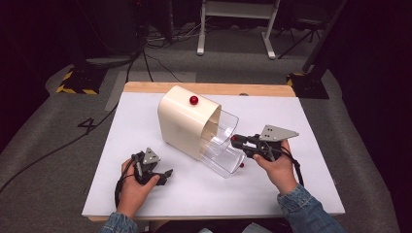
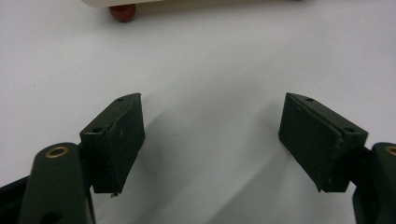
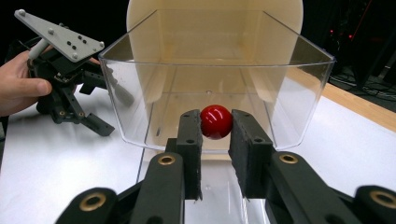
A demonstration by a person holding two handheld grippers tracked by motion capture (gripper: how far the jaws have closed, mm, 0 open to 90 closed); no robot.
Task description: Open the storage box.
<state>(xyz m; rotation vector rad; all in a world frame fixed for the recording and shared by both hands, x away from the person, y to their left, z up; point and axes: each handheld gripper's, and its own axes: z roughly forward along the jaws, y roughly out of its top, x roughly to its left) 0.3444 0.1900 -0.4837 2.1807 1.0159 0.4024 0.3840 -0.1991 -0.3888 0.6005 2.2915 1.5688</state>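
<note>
The right hand-held gripper (image 3: 216, 135) is clamped on the red knob (image 3: 216, 122) of the clear drawer (image 3: 299, 93), pulled out of the cream box (image 1: 182, 119) mid-worktop (image 1: 301, 194), while the left hand-held gripper (image 2: 210, 140), jaws wide and empty, rests near left.

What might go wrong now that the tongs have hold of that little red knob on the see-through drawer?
The right tongs pinch the round red knob only near their tips, so it might slip out. The cream cabinet stands unheld, with the left tongs open on the table, so pulling the clear drawer could drag it.
</note>
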